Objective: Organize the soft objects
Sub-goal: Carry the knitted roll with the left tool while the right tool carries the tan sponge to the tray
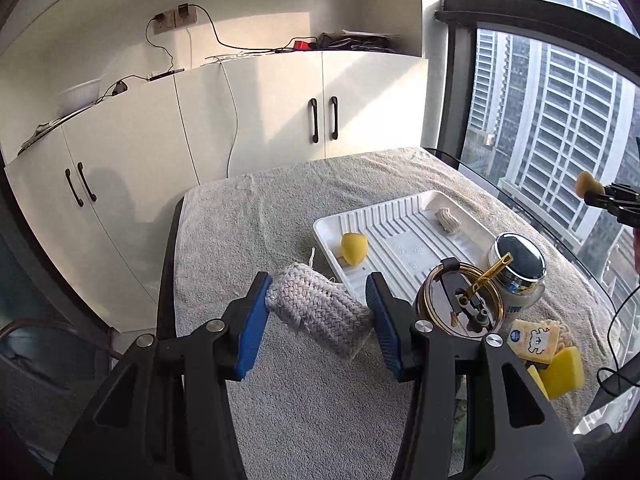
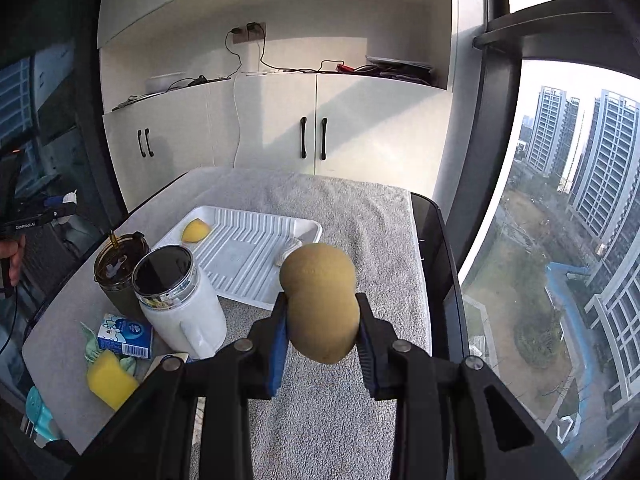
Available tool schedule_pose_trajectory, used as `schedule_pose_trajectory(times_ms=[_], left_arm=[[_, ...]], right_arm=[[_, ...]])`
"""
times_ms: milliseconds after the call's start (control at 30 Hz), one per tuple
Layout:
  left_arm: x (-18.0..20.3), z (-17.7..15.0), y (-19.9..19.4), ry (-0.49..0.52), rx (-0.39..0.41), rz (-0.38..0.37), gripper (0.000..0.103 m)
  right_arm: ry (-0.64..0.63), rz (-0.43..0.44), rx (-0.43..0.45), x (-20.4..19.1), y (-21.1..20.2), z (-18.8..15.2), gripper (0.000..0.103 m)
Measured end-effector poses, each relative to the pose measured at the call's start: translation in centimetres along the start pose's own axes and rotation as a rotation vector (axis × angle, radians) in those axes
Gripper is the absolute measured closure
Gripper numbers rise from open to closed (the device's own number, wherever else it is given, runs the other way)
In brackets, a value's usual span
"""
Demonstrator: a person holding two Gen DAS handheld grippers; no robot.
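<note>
Woven roll: a grey-white braided soft cylinder (image 1: 320,308) sits crosswise between the blue pads of the left gripper (image 1: 320,316), raised above the towel, just short of the tray's near corner.
Left gripper: clamped on the woven roll, one pad on each end.
Tan sponge: a gourd-shaped beige sponge (image 2: 322,304) is pinched at its waist by the right gripper (image 2: 322,328), held above the towel near the tray's right end.
Right gripper: clenched on the tan sponge, blue pads pressing both sides.
Tray: a white ribbed tray (image 1: 400,236) lies on the towel, toward the window side.
In the tray: a yellow teardrop sponge (image 1: 354,248) rests near the left end; a small beige knitted piece (image 1: 448,220) lies near the far right end, well apart from it.
Towel: a grey towel (image 1: 280,216) covers the tabletop.
Beside the tray: a dark tumbler with a gold-rimmed lid (image 1: 456,304) touches a white jar with a chrome-rimmed dark lid (image 1: 518,268).
Near edge: a small printed carton (image 2: 126,336) and a yellow block sponge (image 2: 110,382) lie close together by the jar.
Background: white cabinets with black handles (image 1: 324,120) stand behind the table.
</note>
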State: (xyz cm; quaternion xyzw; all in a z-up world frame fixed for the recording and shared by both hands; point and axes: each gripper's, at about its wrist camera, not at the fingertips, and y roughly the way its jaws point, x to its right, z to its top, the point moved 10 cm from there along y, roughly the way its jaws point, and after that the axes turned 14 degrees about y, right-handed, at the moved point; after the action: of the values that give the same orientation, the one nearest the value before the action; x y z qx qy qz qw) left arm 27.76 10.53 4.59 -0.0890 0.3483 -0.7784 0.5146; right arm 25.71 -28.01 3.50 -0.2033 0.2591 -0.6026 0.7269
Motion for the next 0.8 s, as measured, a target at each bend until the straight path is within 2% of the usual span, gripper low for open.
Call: schedule_pose_trajectory(times_ms=[200,367,533,800], left_arm=[[0.6,4.5,3.7,0.082,-0.024,-0.049,0.057],[2.3,7.6,8.6,0.178,-0.073,-0.105,0.057],[3.8,8.0,13.8,0.225,-0.136,-0.176,0.057],[5.4,6.5,20.1,0.221,-0.211,-0.292,0.057]], right_arm=[[-0.065,0.034,-0.024,-1.7,3.0,3.8,0.070],[-0.144,0.072,-0.076,-4.3,7.2,7.4,0.070],[-0.183,0.109,-0.144,-6.3,12.8,8.5,0.070],[-0.232,0.144,-0.261,-7.2,20.4,7.0,0.070]])
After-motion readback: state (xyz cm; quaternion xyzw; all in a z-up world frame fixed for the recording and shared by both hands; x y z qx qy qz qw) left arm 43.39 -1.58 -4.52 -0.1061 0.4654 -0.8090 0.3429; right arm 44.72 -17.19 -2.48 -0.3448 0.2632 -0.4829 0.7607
